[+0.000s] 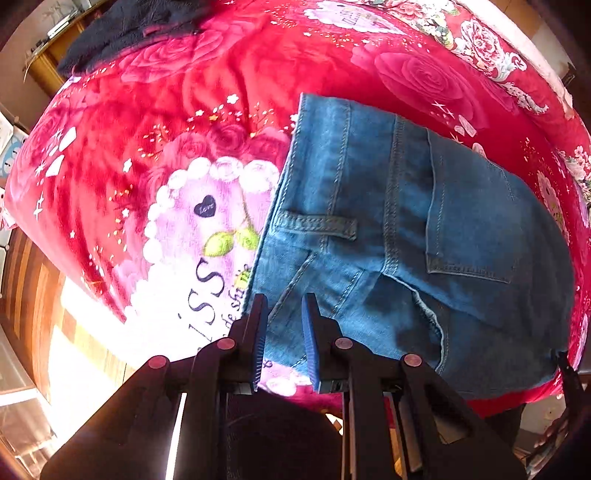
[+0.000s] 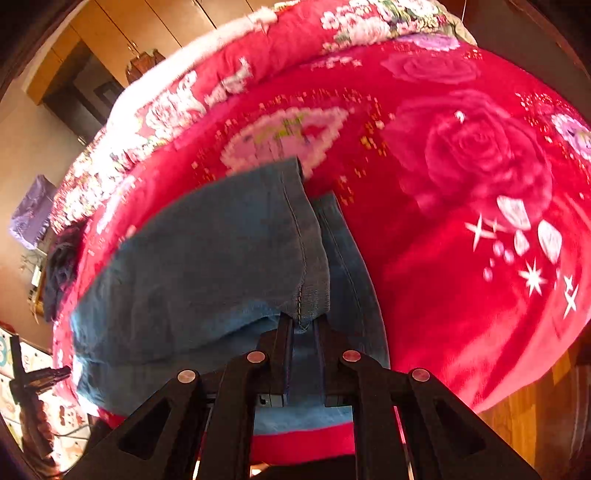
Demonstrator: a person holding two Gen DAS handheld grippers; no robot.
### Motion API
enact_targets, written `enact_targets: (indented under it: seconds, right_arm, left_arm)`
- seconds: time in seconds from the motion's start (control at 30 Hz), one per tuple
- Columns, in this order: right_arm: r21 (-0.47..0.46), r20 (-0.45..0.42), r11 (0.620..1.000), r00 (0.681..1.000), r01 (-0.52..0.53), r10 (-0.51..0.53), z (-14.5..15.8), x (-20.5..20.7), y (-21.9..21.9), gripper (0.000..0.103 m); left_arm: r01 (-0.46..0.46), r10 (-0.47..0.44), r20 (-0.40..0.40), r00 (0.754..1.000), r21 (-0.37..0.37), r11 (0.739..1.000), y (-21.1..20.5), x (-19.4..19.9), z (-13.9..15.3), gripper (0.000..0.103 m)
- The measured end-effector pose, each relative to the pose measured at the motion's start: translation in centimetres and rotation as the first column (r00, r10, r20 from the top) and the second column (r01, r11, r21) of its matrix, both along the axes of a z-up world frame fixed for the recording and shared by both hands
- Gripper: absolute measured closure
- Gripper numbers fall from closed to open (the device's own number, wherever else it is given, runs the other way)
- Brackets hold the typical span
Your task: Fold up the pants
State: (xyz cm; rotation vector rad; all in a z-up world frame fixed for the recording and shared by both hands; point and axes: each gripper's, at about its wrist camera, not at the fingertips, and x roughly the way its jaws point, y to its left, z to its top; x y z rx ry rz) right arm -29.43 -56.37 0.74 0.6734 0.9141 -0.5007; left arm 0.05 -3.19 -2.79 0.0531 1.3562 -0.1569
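In the right wrist view the whole scene is smeared by motion blur, so the print on the red blanket (image 2: 461,155) ahead of the right gripper (image 2: 303,325) cannot be made out, and the hem of the jeans (image 2: 207,258) drops between the jaws, hiding the fingertips and whatever cloth they meet. In the left wrist view the jeans (image 1: 424,221) run behind the left gripper (image 1: 284,317) near the frame's bottom, their near edge hidden. A dark garment (image 1: 122,29) far ahead-left is cut by the frame's top edge.
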Motion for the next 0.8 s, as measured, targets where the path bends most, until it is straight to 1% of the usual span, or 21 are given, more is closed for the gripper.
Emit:
enact_targets:
  seconds: [0.07,0.13,0.17,0.2,0.23,0.27,0.3,0.37,0.4,0.47,0.5,0.53,0.6,0.67,0.73,0.8]
  right_arm:
    - [0.001,0.014,1.000,1.000,0.012,-0.012,0.3,-1.0,0.7,0.089]
    - [0.001,0.049,0.999,0.998,0.036,-0.036,1.5,-2.0,0.9,0.089]
    - [0.006,0.067,0.999,0.996,0.051,-0.052,2.1,-2.4,0.8,0.088]
    - [0.018,0.088,0.997,0.994,0.069,-0.070,2.5,-2.8,0.6,0.085]
    - [0.045,0.113,0.995,0.989,0.088,-0.092,2.7,-3.0,0.3,0.082]
    - [0.085,0.139,0.991,0.984,0.101,-0.113,2.7,-3.1,-0.1,0.075]
    - [0.147,0.170,0.983,0.976,0.114,-0.138,2.4,-3.1,-0.5,0.069]
    - [0.259,0.208,0.956,0.959,0.136,-0.192,1.6,-2.8,-1.1,0.068]
    - [0.319,0.224,0.937,0.950,0.139,-0.218,1.0,-2.6,-1.2,0.068]
    - [0.394,0.241,0.907,0.936,0.146,-0.255,0.1,-2.1,-1.4,0.068]
    - [0.426,0.244,0.893,0.932,0.144,-0.267,-0.4,-1.8,-1.4,0.064]
    - [0.448,0.229,0.881,0.933,0.151,-0.277,-0.9,-1.4,-1.5,0.062]
    - [0.463,0.213,0.869,0.930,0.172,-0.298,-1.6,-0.8,-1.5,0.062]
    - [0.492,0.220,0.854,0.925,0.169,-0.310,-2.2,-0.1,-1.5,0.062]
    - [0.514,0.230,0.843,0.920,0.161,-0.316,-2.7,1.0,-1.7,0.062]
    - [0.516,0.232,0.843,0.922,0.153,-0.310,-3.1,2.1,-1.7,0.062]
  left_arm:
    - [-0.027,0.028,0.018,0.999,-0.060,0.998,1.4,-0.4,1.2,0.087]
    - [-0.064,0.068,0.018,0.998,-0.161,0.985,2.9,-0.4,2.6,0.086]
    - [-0.081,0.082,-0.005,0.997,-0.214,0.974,3.3,-0.2,2.8,0.081]
    - [-0.098,0.092,-0.035,0.995,-0.261,0.960,3.4,0.2,2.9,0.071]
    - [-0.112,0.098,-0.060,0.993,-0.301,0.947,3.2,0.5,2.8,0.064]
    - [-0.119,0.097,-0.080,0.992,-0.331,0.936,2.6,0.7,2.5,0.049]
    - [-0.125,0.095,-0.102,0.990,-0.350,0.928,1.8,0.9,2.2,0.042]
    - [-0.133,0.072,-0.163,0.984,-0.402,0.906,0.0,1.3,0.8,0.042]
    - [-0.143,0.064,-0.199,0.978,-0.416,0.898,-0.9,1.6,0.0,0.042]
    - [-0.171,0.065,-0.249,0.966,-0.429,0.887,-2.2,2.0,-1.4,0.042]
    - [-0.186,0.072,-0.268,0.961,-0.427,0.885,-2.7,2.3,-2.1,0.042]
    - [-0.202,0.082,-0.285,0.955,-0.422,0.884,-3.0,2.5,-2.7,0.042]
    - [-0.244,0.107,-0.323,0.940,-0.421,0.874,-3.4,3.0,-3.7,0.042]
    - [-0.275,0.131,-0.345,0.930,-0.412,0.869,-3.6,3.6,-4.2,0.042]
    - [-0.282,0.142,-0.345,0.928,-0.399,0.872,-4.1,4.2,-4.3,0.042]
    - [-0.283,0.144,-0.343,0.928,-0.400,0.872,-4.6,4.8,-4.3,0.042]
